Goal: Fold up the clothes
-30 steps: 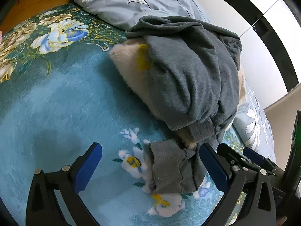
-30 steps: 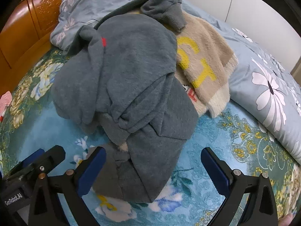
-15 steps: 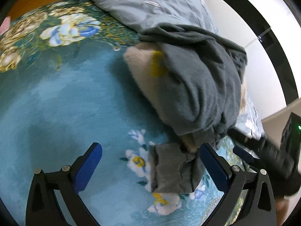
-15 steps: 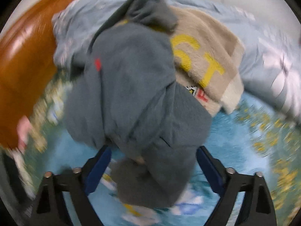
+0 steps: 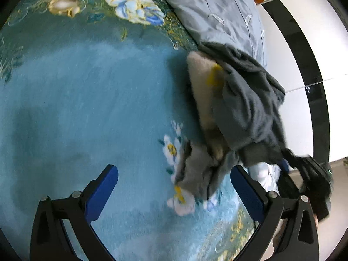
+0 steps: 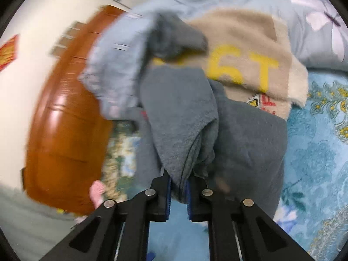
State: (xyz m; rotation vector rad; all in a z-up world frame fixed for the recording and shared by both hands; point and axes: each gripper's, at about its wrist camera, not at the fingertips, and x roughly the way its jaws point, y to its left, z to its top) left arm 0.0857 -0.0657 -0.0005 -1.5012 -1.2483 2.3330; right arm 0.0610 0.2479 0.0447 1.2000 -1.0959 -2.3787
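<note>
Grey sweatshirt [image 6: 180, 117]: lying crumpled on the teal floral bedspread [image 5: 87, 100], draped partly over a beige fleece top with yellow letters [image 6: 250, 65], close to the pale blue quilt [image 5: 213, 10].
Right gripper [image 6: 178, 193]: its jaws have just been closing and are now pinching a fold of the grey sweatshirt between the blue pads, with the cloth bunching up out of the narrow gap.
Left gripper [image 5: 174, 187]: its jaws are standing wide apart and holding nothing; a loose grey cuff end [image 5: 195, 167] is lying on the bedspread between the two fingers, nearer the right one, with no pad pressing on it.
Step in hand: judging by the grip, the person is picking the sweatshirt off the pile to separate it for folding.
Next move: it is calling for the left gripper to take hold of another edge, likely that cuff end, so the garment can be lifted clear of the beige top and spread flat.
Surroundings: a wooden headboard [image 6: 65, 130] is showing beyond the pile, blurred.
</note>
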